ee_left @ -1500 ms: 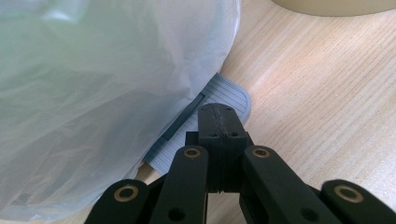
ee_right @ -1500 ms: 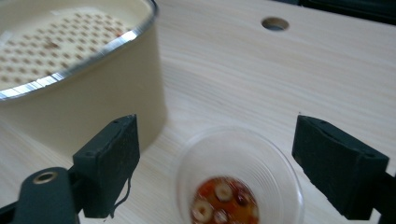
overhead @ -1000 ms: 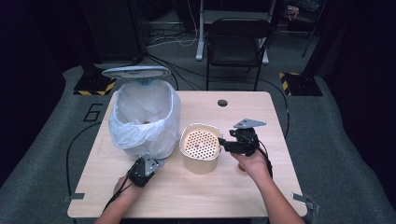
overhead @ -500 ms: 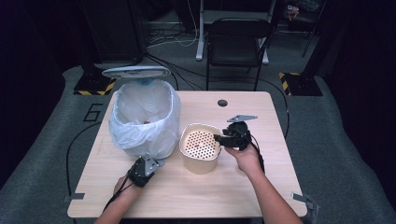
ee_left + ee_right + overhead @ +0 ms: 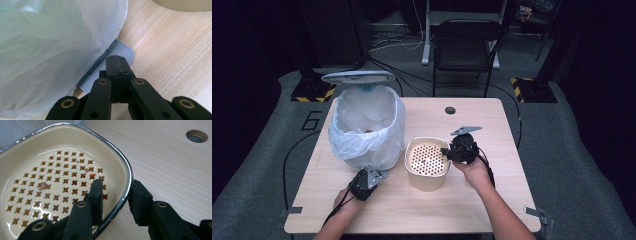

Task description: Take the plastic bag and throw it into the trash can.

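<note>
So the right gripper (image 5: 447,151) has its jaws straddling the rim of the strainer (image 5: 426,159), one jaw inside the bowl and one outside on the wall. They have just been closing, and in the right gripper view (image 5: 113,195) they look clamped on that rim. The strainer is cream with a shiny metal edge and cross-shaped holes in the bottom, plus a few reddish bits stuck down there. It sits on the table (image 5: 492,200) about in the middle, just beside the bin (image 5: 367,125), which has a white bag (image 5: 50,50) in it and its lid up.

The left gripper (image 5: 362,184) rests low near the front edge, right at the foot of the bin. Its jaws are clenched together with nothing between them, tips over the grey pedal (image 5: 120,51) poking out from under the bag.
</note>
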`<state>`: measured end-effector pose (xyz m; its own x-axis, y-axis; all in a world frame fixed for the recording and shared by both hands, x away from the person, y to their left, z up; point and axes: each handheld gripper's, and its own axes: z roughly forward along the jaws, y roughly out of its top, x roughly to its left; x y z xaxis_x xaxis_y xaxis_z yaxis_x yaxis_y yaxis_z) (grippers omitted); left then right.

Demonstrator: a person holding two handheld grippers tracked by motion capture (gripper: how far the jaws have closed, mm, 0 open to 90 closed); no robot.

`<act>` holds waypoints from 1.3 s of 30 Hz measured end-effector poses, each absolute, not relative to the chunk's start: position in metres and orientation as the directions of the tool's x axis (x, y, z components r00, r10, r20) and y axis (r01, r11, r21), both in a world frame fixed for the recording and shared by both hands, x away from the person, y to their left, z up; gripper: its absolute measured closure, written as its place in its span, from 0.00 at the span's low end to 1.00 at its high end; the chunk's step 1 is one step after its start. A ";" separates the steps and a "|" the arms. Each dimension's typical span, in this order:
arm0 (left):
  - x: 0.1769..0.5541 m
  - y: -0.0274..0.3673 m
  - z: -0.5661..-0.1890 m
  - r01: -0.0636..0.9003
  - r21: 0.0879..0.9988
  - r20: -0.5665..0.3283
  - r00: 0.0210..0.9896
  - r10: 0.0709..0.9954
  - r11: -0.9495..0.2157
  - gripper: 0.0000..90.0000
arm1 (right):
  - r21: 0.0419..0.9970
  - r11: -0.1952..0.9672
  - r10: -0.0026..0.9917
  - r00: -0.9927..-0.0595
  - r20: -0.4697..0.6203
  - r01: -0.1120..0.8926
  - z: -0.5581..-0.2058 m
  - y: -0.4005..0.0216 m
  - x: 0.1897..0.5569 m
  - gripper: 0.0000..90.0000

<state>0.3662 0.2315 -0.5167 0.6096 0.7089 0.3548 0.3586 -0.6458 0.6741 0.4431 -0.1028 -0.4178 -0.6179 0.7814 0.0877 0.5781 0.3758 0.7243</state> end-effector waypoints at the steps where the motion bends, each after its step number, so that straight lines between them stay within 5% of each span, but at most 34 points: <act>1: 0.366 0.232 -0.517 0.359 0.674 0.354 0.610 0.709 -0.645 1.00 | 0.728 0.389 0.774 -0.628 0.075 0.565 -0.418 -0.104 0.441 0.76; 19: 0.366 0.231 -0.517 0.364 0.675 0.355 0.602 0.715 -0.642 1.00 | 0.746 0.421 0.742 -0.669 0.044 0.516 -0.421 -0.122 0.388 0.75; 23: 0.366 0.231 -0.517 0.367 0.673 0.351 0.606 0.714 -0.642 1.00 | 0.755 0.413 0.741 -0.670 0.046 0.509 -0.418 -0.125 0.383 0.54; 39: 0.366 0.231 -0.517 0.362 0.673 0.356 0.606 0.711 -0.645 1.00 | 0.826 0.318 0.824 -0.567 0.003 0.466 -0.406 -0.170 0.393 0.24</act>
